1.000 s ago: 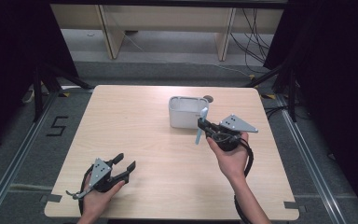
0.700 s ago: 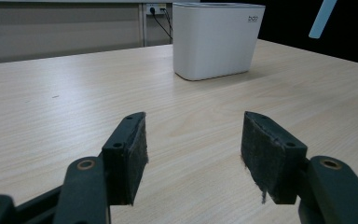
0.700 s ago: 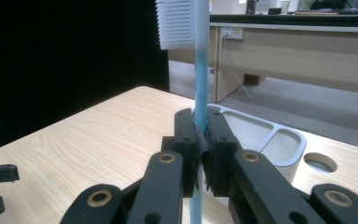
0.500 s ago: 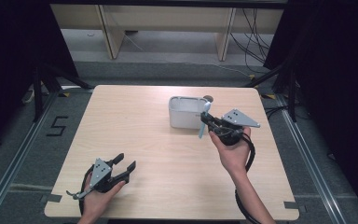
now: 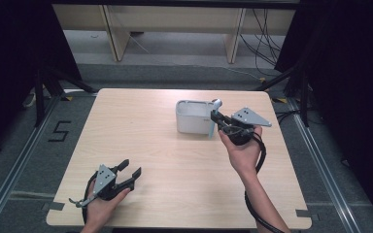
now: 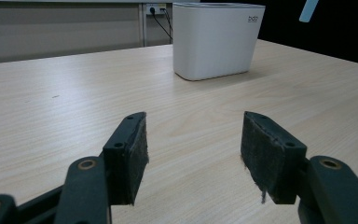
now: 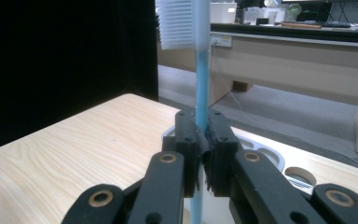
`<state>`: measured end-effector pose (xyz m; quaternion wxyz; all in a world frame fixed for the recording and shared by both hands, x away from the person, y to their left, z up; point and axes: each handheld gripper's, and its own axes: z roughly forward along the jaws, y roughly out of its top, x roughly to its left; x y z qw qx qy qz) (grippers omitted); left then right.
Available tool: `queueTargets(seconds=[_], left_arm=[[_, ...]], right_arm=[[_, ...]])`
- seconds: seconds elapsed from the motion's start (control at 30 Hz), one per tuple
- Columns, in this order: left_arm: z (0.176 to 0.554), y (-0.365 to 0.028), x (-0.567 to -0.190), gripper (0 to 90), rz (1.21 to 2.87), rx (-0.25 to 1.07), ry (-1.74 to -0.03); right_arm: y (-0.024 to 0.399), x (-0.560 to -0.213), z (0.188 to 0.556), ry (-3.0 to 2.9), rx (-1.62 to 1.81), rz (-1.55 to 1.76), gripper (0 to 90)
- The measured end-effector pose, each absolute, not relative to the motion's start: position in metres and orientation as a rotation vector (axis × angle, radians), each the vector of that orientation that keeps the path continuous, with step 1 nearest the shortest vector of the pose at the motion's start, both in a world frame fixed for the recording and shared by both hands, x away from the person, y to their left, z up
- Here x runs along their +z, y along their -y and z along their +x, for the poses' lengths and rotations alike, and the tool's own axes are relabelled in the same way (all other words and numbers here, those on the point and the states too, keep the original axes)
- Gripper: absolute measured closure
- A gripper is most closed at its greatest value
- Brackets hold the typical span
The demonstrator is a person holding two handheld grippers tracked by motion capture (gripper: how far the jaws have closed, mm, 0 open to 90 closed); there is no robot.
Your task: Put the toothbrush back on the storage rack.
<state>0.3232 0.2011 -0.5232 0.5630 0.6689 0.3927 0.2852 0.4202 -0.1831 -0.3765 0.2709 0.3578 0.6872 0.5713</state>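
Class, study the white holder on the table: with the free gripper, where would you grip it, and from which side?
Probably from above, the open left gripper closing across the narrow width of the white holder, pads on its two long flat walls. It stands upright and the rounded ends would likely slip. The toothbrush is clamped in the right gripper.

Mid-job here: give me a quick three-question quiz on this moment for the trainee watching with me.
1. True or false: the right gripper is shut on the toothbrush.
2. How does the toothbrush stand? A) upright, bristles on top B) flat on the table C) bristles down
3. Fill in: the left gripper stands ____, with bare table between its pads.

Key
1. True: its pads clamp the blue handle.
2. A: in the right gripper view the white bristles are at the top, above the white holder.
3. Open: nothing is held, and it sits at the near left corner, far from the holder.
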Motion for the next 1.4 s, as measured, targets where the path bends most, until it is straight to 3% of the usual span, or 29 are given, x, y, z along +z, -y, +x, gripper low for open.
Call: queueTargets(seconds=[1.4], left_arm=[[0.322, -0.200, -0.523, 40.7, 1.575, 0.684, -0.922]], right_arm=[[0.185, -0.361, 0.444, -1.761, 1.530, 1.013, 85.1]])
